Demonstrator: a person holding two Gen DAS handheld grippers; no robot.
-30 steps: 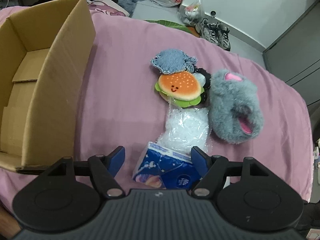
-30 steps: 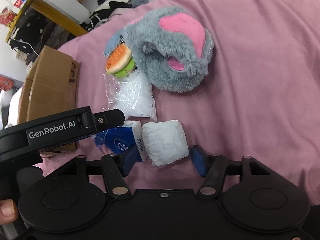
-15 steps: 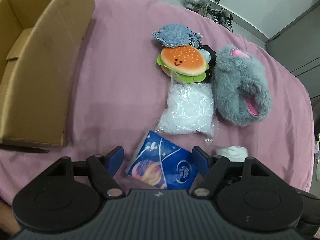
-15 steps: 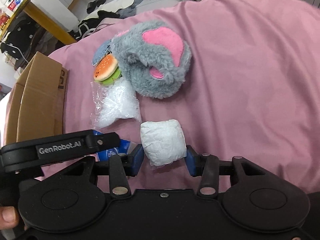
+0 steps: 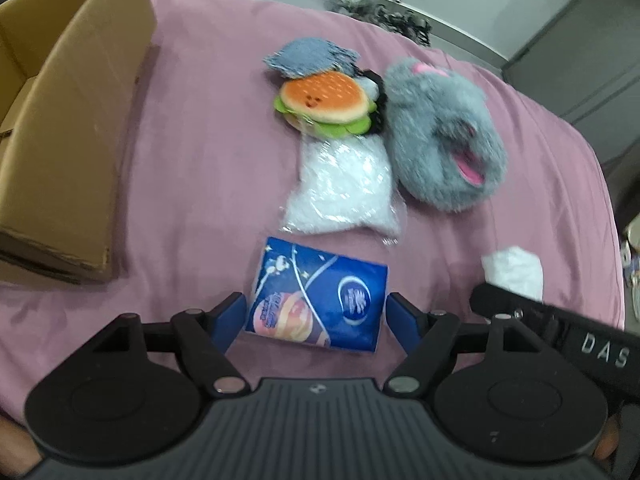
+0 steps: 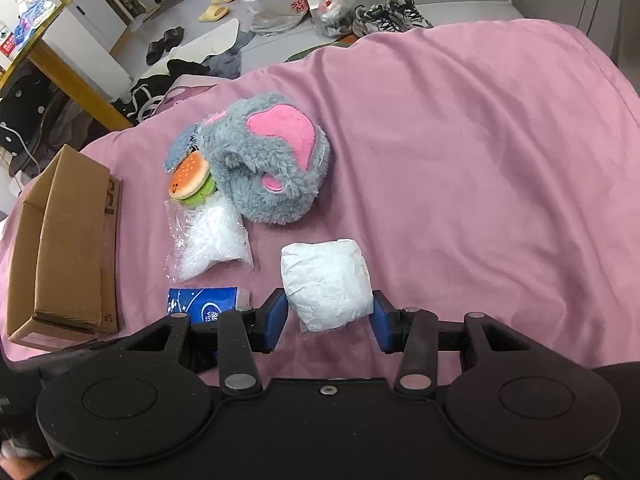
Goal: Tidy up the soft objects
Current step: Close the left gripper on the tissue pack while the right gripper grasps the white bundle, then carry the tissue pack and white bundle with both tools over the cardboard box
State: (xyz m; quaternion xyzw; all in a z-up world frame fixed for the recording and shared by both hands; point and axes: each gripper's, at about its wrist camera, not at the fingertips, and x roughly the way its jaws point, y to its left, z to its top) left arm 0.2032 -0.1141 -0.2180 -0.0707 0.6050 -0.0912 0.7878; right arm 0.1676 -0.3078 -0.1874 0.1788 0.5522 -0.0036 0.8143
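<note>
On the pink cloth lie a blue tissue pack, a clear bag of white filling, a burger plush, a denim piece and a grey fluffy slipper. My left gripper is open with the tissue pack between its fingers. My right gripper has closed on a white wrapped bundle and holds it above the cloth. The tissue pack, filling bag, burger plush and slipper also show in the right wrist view.
An open cardboard box stands at the left on the cloth, also in the right wrist view. Beyond the cloth's far edge are shoes, plastic bags and a yellow-edged table.
My right gripper closed on the white bundle and lifted it up and away to the right. My left gripper rose and pulled back, with the tissue pack still between its open fingers.
</note>
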